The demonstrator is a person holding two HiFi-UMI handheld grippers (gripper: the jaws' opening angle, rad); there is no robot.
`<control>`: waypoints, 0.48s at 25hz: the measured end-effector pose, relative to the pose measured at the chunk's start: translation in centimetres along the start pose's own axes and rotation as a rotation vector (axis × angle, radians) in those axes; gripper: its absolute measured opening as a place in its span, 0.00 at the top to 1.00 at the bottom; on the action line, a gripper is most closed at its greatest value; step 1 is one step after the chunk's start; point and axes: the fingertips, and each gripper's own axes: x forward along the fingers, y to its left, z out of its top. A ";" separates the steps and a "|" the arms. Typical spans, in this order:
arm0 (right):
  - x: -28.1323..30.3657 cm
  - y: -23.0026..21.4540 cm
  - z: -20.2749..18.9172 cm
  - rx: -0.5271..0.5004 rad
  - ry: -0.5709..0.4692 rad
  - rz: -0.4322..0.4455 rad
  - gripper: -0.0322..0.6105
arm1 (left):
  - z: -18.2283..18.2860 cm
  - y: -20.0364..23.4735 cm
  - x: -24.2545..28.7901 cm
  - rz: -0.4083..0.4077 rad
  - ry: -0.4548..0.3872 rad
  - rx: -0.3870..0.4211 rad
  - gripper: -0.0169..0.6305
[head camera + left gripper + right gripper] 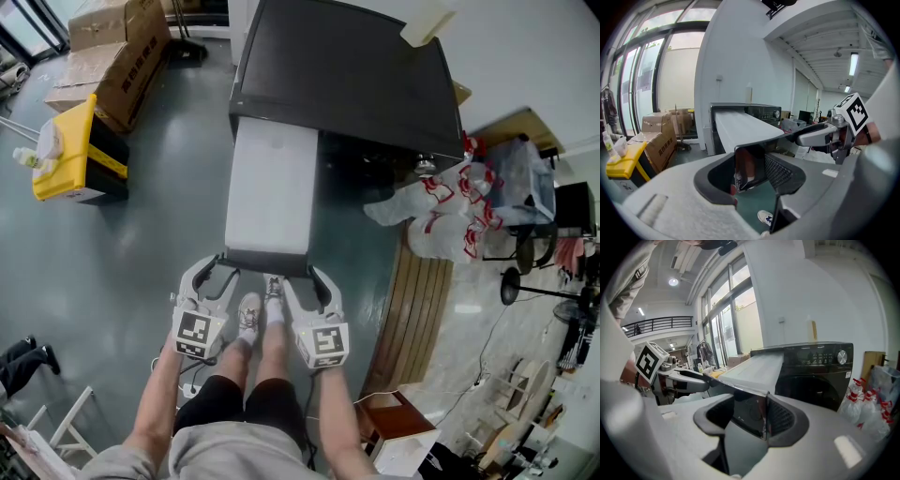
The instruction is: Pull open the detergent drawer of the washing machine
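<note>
at detergent drawer (272,187) front corners, left claw (220,268), right claw (305,274) pinch edge; open floor (141,244) left

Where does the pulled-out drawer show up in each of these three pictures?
Head view: drawer runs down the centre, from the washing machine at top toward the person's feet.
Left gripper view: drawer at centre, pale top receding up-left.
Right gripper view: drawer at centre, pale top receding up-right.
Shared landmark: the dark washing machine behind it.
</note>
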 end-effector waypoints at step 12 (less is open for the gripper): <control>-0.6 0.1 1.1 -0.003 -0.019 -0.005 0.60 | 1.1 0.1 -0.4 -0.010 -0.017 0.036 0.62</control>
